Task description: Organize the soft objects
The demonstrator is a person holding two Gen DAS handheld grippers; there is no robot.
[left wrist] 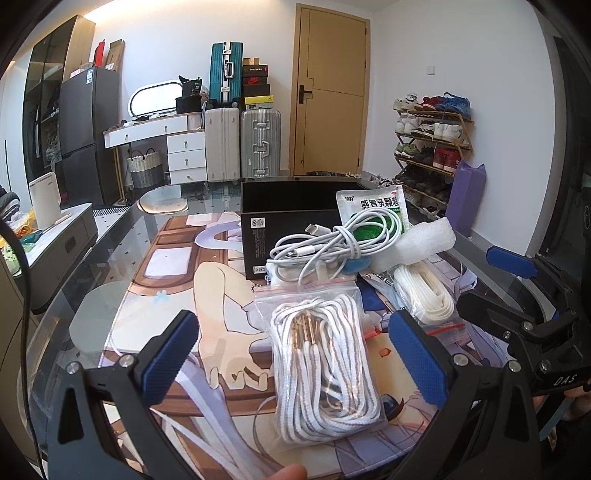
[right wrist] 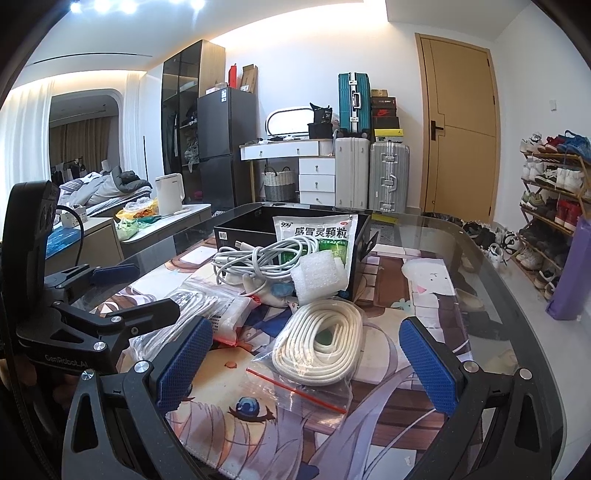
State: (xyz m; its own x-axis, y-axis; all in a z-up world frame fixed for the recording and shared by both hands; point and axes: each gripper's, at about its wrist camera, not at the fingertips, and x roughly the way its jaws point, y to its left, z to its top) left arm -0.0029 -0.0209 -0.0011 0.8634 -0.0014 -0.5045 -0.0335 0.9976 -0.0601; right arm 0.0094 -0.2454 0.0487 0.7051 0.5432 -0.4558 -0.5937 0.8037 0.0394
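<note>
Soft objects, a bagged striped lace bundle (left wrist: 325, 365), white cable (left wrist: 325, 243), foam (left wrist: 417, 243) and bagged cream cord (right wrist: 319, 341), lie mid-frame on the tabletop (left wrist: 110, 236), outside the black box (left wrist: 291, 218). Left gripper (left wrist: 295, 363) and right gripper (right wrist: 306, 363) fingers are spread wide, empty. Sorting looks unstarted.

White walls enclose the room; a tan door (right wrist: 458, 125) stands shut at the back; beside it a shoe rack (left wrist: 430, 147) holds many shoes; suitcases (right wrist: 369, 173) stand by a white dresser (right wrist: 295, 166) and a dark fridge (right wrist: 225, 144); ceiling spotlights (right wrist: 125, 5) glow; curtains (right wrist: 26, 136) hang left; a glass-topped bench (right wrist: 491, 280) fills the foreground.
</note>
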